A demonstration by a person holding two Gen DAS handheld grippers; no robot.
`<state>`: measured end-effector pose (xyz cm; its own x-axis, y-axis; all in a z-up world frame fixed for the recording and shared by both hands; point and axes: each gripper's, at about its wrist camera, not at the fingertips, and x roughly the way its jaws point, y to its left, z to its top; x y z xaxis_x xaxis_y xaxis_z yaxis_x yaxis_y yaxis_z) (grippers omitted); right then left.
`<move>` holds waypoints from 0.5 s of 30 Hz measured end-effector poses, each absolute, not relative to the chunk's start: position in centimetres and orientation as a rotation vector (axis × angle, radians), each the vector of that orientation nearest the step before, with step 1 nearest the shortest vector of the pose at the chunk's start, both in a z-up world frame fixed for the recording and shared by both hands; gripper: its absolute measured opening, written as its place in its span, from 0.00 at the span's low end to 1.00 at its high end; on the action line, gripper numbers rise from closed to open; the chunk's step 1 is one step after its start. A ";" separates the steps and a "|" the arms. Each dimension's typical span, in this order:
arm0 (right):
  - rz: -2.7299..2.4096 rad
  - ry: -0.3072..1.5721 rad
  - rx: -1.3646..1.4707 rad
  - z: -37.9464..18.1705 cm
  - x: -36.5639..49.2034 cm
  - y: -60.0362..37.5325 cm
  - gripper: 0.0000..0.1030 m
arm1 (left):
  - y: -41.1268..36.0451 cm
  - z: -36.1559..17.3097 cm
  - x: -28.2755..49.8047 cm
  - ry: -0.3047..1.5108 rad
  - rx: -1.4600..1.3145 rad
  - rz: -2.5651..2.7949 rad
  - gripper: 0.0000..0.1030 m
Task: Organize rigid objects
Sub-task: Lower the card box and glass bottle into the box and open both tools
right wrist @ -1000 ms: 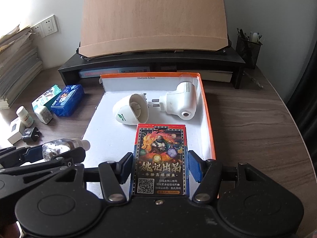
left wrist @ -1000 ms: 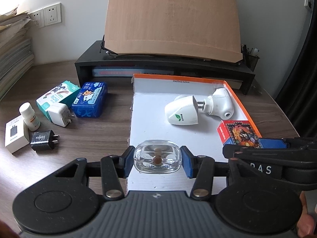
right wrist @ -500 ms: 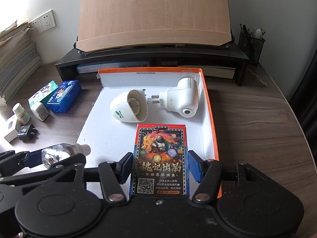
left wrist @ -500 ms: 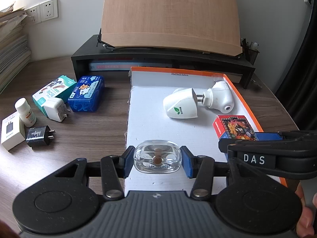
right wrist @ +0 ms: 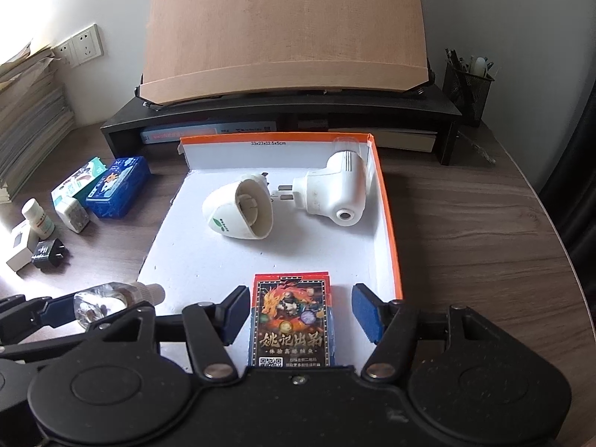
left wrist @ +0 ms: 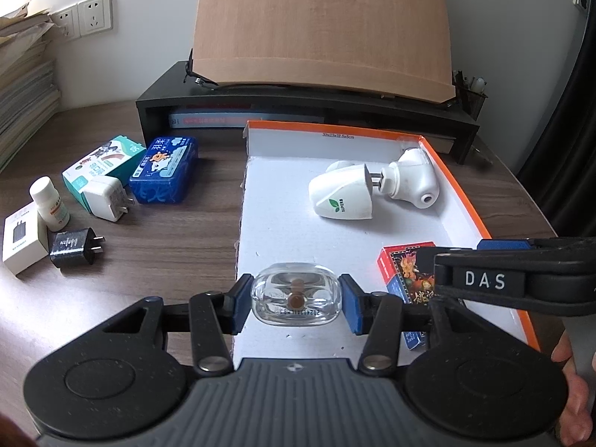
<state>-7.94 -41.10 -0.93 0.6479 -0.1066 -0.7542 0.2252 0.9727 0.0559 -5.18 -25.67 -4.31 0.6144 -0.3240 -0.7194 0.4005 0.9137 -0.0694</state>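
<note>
My left gripper (left wrist: 294, 302) is shut on a clear glass bottle (left wrist: 294, 290), held over the near edge of the white, orange-rimmed box tray (left wrist: 283, 223). The bottle (right wrist: 104, 303) also shows at the left of the right wrist view. A card box (right wrist: 292, 320) with a dragon picture lies on the tray floor between the pads of my right gripper (right wrist: 302, 313). Its jaws are opening and gaps show on both sides of the box. Two white plug-in devices (right wrist: 238, 216) (right wrist: 331, 197) lie at the tray's far end.
Left of the tray on the wooden desk lie a blue box (left wrist: 164, 173), a teal box (left wrist: 102, 165), a white charger (left wrist: 106, 201), a pill bottle (left wrist: 48, 205), a black charger (left wrist: 74, 247) and a small white box (left wrist: 22, 240). A black shelf (left wrist: 298, 108) stands behind.
My right gripper's pads have parted from the card box, which now lies loose between them. My left gripper still holds the glass bottle in the same spot.
</note>
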 end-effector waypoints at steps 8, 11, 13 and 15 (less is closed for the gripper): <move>-0.226 0.808 0.154 0.1 -9.1 -41.6 0.74 | -26.4 -4.4 -5.9 0.819 0.063 -0.494 0.71; -0.230 0.791 0.154 0.5 -9.4 -41.6 0.74 | -26.3 -3.7 -6.3 0.776 0.065 -0.483 0.76; -0.233 0.776 0.153 0.7 -9.5 -41.4 0.74 | -25.9 -3.1 -6.2 0.759 0.062 -0.465 0.76; -0.224 0.763 0.167 1.0 -9.4 -41.1 0.74 | -25.3 -2.7 -5.9 0.751 0.061 -0.440 0.77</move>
